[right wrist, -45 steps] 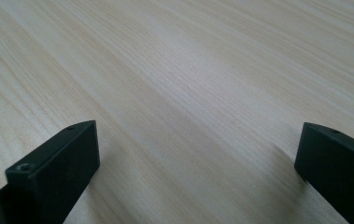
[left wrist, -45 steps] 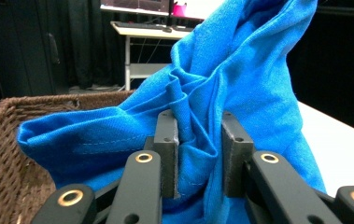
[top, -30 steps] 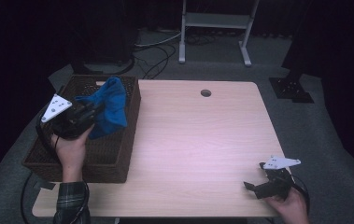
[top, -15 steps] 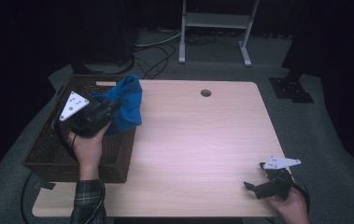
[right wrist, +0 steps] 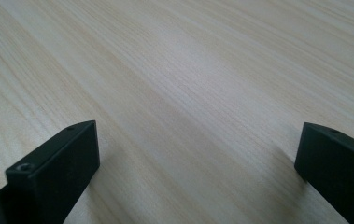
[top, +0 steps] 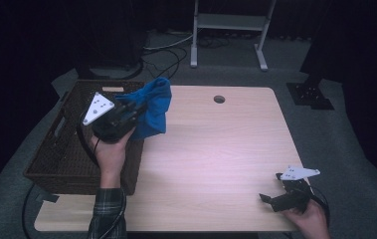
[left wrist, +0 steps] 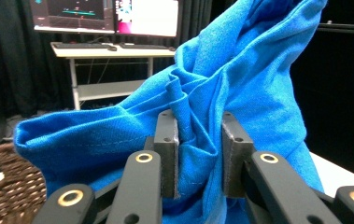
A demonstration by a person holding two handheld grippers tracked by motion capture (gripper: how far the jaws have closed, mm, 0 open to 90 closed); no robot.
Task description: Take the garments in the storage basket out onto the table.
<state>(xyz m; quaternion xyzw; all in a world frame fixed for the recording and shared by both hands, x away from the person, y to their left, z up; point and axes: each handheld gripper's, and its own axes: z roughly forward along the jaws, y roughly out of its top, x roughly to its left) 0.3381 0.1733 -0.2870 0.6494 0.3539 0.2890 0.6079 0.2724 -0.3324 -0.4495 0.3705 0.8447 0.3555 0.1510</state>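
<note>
A bright blue cloth [top: 152, 110] hangs bunched over the right rim of a dark wicker basket [top: 66, 144] and the table's left part. My left gripper [top: 132, 110] is shut on a fold of it. In the left gripper view the blue cloth [left wrist: 240, 79] is pinched between the two black pads [left wrist: 167, 154] and rises above them. My right gripper [top: 270, 199] rests low at the table's front right corner, held by a hand. In the right gripper view its jaws stand wide apart with bare wood [right wrist: 188, 93] between them.
The light wooden table [top: 216, 149] has a round cable hole [top: 219, 99] near its far edge. A metal stand [top: 228, 30] and cables lie on the floor behind. In the left gripper view, a desk with monitors [left wrist: 109, 18] is in the background.
My left gripper has carried the blue cloth up and to the right, from inside the basket to over its right rim. The right gripper has stayed put.
</note>
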